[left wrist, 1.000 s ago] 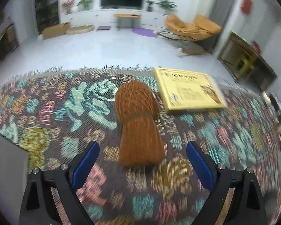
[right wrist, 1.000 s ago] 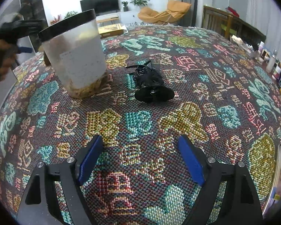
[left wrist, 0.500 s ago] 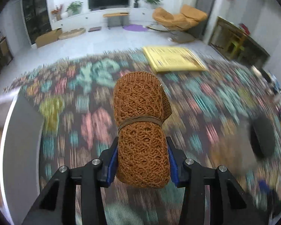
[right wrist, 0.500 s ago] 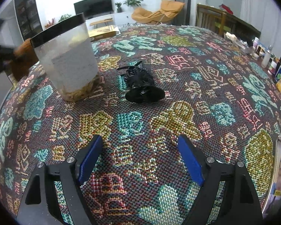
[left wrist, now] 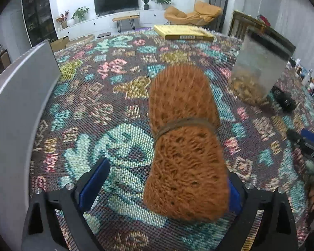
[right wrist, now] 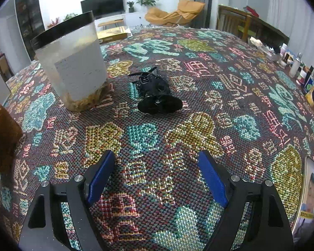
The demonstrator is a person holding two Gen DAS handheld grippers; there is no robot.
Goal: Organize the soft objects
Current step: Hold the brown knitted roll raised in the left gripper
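A brown knitted roll [left wrist: 184, 146], tied round its middle with a band, lies between the jaws of my left gripper [left wrist: 163, 182]. The jaws stand wide apart; the roll leans against the right pad and is clear of the left pad [left wrist: 94, 182]. The roll also shows at the left edge of the right wrist view [right wrist: 2, 133]. My right gripper [right wrist: 157, 177] is open and empty above the patterned cloth [right wrist: 178, 138]. A black soft bundle [right wrist: 157, 94] lies ahead of it, beside a translucent container [right wrist: 73, 67] with a black rim.
A grey panel [left wrist: 16, 108] stands at the left. A yellow flat box [left wrist: 184, 32] lies at the table's far edge. Bottles and small items [right wrist: 303, 71] line the right side. A phone [right wrist: 312, 188] lies at the right edge.
My left gripper was shut on the brown roll half a second ago; its jaws have now opened and the roll sits low over the cloth. It swung right, toward the container. The right gripper barely moved.
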